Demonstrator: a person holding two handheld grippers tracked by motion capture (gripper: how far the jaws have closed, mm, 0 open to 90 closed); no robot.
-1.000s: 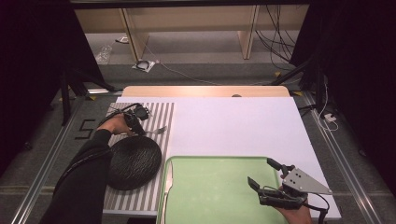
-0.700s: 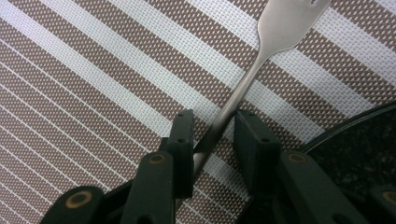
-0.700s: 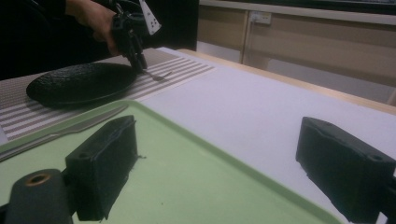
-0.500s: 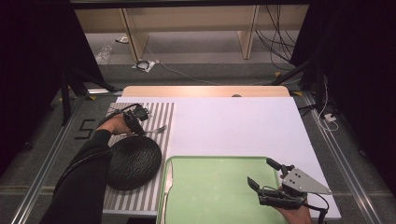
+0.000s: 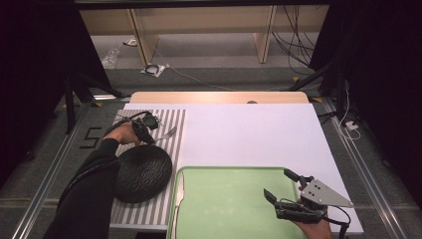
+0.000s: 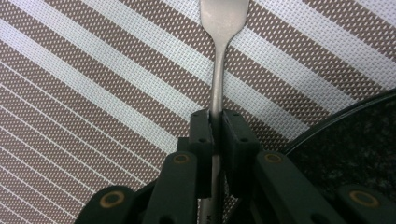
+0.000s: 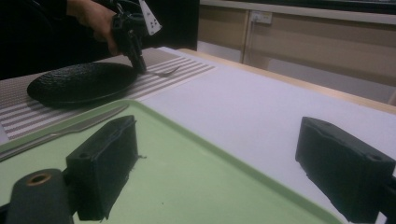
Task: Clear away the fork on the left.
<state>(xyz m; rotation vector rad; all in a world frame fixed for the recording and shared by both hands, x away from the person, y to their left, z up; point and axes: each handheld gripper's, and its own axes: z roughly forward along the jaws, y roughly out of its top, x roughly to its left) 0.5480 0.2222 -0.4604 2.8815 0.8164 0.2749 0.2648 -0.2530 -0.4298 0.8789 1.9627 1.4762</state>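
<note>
The left tool (image 6: pixel 215 126) has just closed, pinching the fork (image 6: pixel 218 70) handle; the right tool (image 7: pixel 219 172) gapes wide, holding nothing.

**A staged recording lab, not a home**

Black curtains (image 5: pixel 45 74) close in both sides, and loose cables (image 5: pixel 298 35) trail over the grey floor (image 5: pixel 209 55). Metal rails (image 5: pixel 363 164) frame the surface (image 5: pixel 249 134), with a number marked on the floor (image 5: pixel 92 138) beside it. Bare wooden shelving (image 5: pixel 199 20) stands behind.

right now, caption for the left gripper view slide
Left gripper shut on the fork handle, over the striped placemat.
</note>
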